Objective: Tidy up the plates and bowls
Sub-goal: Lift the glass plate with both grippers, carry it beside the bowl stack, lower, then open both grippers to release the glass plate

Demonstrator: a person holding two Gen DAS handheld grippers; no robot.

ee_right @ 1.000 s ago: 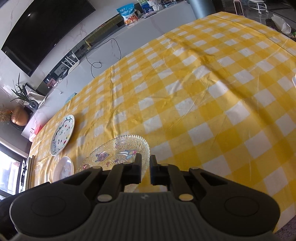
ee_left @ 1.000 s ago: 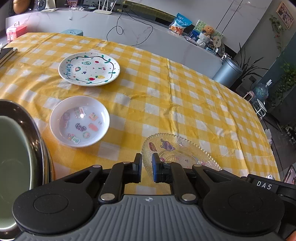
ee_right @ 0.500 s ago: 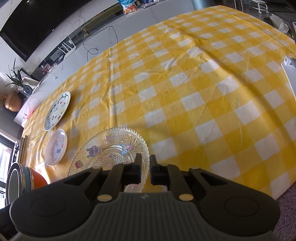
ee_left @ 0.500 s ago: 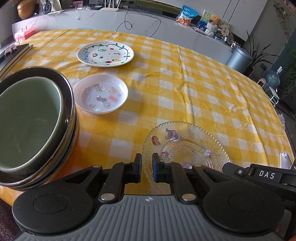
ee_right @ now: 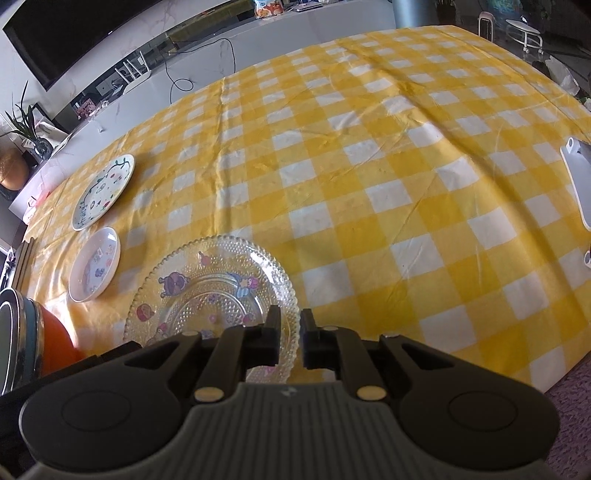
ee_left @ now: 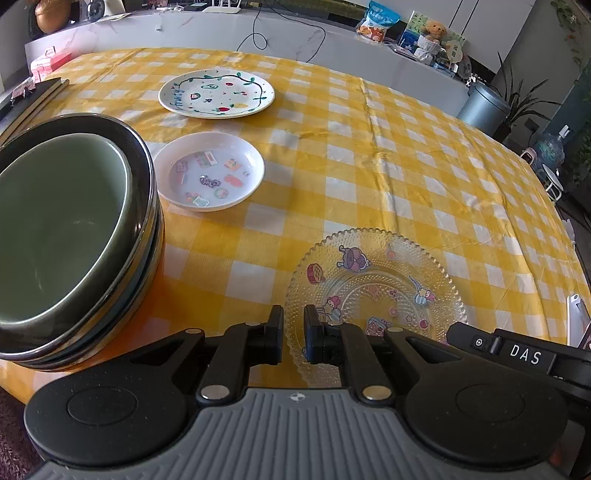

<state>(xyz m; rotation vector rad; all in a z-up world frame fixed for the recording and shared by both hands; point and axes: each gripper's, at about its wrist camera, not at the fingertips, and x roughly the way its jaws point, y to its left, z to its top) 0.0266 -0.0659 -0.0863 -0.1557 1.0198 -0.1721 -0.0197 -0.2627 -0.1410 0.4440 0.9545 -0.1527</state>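
Note:
A clear glass plate with cartoon prints [ee_left: 376,291] lies near the table's front edge, also in the right wrist view [ee_right: 210,291]. A small white dish with stickers [ee_left: 210,171] and a white painted plate [ee_left: 218,92] lie farther back; both show in the right wrist view, dish [ee_right: 94,264] and plate [ee_right: 103,190]. A stack of nested bowls, green one inside [ee_left: 62,229], stands at the left. My left gripper [ee_left: 293,334] hovers at the glass plate's near left rim, jaws nearly closed and empty. My right gripper [ee_right: 290,339] hovers over its near right rim, nearly closed, empty.
The table wears a yellow checked cloth [ee_left: 388,155]. A white device [ee_right: 580,181] lies at the right edge. Dark flat items [ee_left: 33,96] lie at the far left. A counter with cables and snacks [ee_left: 295,33] runs behind the table.
Both grippers have pulled back toward the table's front edge, bringing the bowl stack and whole glass plate into view. The dishes have not moved.

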